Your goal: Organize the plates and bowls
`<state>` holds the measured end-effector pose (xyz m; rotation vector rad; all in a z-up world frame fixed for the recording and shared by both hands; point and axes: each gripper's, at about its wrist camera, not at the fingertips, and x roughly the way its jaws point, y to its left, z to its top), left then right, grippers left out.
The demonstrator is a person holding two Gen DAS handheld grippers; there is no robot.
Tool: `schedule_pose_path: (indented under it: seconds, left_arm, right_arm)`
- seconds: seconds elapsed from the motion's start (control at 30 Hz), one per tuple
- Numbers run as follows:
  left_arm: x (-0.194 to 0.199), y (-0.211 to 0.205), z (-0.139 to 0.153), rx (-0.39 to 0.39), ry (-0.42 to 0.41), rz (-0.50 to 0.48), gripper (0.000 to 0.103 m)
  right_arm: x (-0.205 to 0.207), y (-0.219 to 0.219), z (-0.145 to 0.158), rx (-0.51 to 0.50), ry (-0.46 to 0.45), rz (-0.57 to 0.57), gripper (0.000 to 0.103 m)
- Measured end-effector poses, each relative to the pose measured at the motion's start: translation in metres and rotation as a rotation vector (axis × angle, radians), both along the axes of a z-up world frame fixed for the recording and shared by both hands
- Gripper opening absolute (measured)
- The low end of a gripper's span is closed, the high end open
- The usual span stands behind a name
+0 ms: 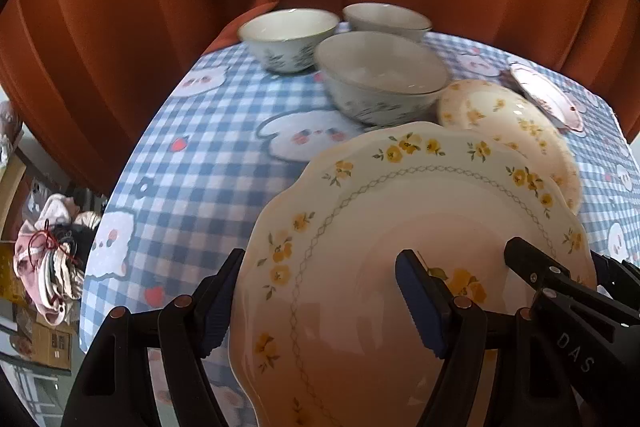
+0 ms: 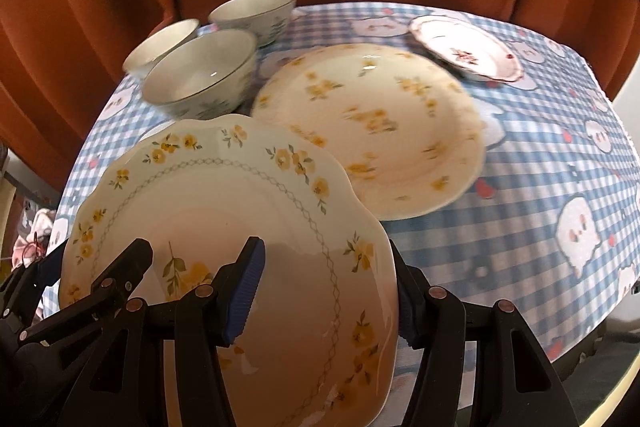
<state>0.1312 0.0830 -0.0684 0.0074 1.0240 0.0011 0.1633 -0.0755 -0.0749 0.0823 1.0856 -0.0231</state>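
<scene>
My right tool [image 2: 324,291] grips the scalloped plate [image 2: 224,227] at its right edge, above the checked tabletop [image 2: 500,227]; beyond lie a flowered plate [image 2: 372,131] and three bowls [image 2: 200,75]

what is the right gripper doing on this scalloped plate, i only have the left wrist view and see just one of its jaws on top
Observer: The right gripper straddles the right rim of the scalloped plate. One of its jaws lies over the face, and the other is outside the rim, partly hidden behind it.
Operator: is the yellow plate behind it whole, i only see a slice
Observer: Yes, the round yellow-flowered plate lies whole on the tablecloth, with nothing on it.
Operator: and the pink one at the back
Observer: The pink-rimmed plate is empty, with a red flower sprig painted at its centre.
</scene>
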Motion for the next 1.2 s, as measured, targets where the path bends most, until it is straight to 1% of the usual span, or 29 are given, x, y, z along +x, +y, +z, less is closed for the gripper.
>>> schedule_pose_path:
  seconds: [0.3, 0.47, 0.6, 0.73, 0.8, 0.9, 0.97, 1.1, 1.2]
  left_arm:
    - [0.011, 0.040, -0.020, 0.001, 0.063, 0.033, 0.076]
    - [0.021, 0.046, -0.032, -0.007, 0.099, 0.017, 0.075]
    - [0.027, 0.045, -0.038, -0.017, 0.110, -0.003, 0.076]
    - [0.029, 0.042, -0.038, 0.004, 0.104, -0.022, 0.076]
    - [0.028, 0.042, -0.039, 0.000, 0.102, -0.023, 0.076]
    - [0.028, 0.043, -0.039, -0.008, 0.122, -0.025, 0.078]
    - [0.028, 0.043, -0.037, -0.011, 0.135, -0.037, 0.080]
    - [0.026, 0.042, -0.024, 0.011, 0.143, -0.046, 0.084]
    - [0.025, 0.040, -0.012, 0.004, 0.148, -0.054, 0.087]
  right_arm:
    - [0.015, 0.045, -0.021, 0.001, 0.065, 0.039, 0.062]
    - [0.025, 0.058, -0.033, 0.001, 0.100, 0.036, 0.062]
    - [0.031, 0.058, -0.040, -0.004, 0.116, 0.010, 0.062]
    - [0.034, 0.056, -0.042, -0.005, 0.122, -0.012, 0.062]
    - [0.034, 0.055, -0.044, -0.010, 0.137, -0.020, 0.062]
    - [0.035, 0.059, -0.041, -0.055, 0.135, -0.003, 0.063]
    - [0.037, 0.058, -0.041, -0.054, 0.147, 0.000, 0.063]
    - [0.036, 0.055, -0.037, -0.028, 0.180, 0.005, 0.064]
    - [0.032, 0.053, -0.025, -0.031, 0.170, 0.006, 0.068]
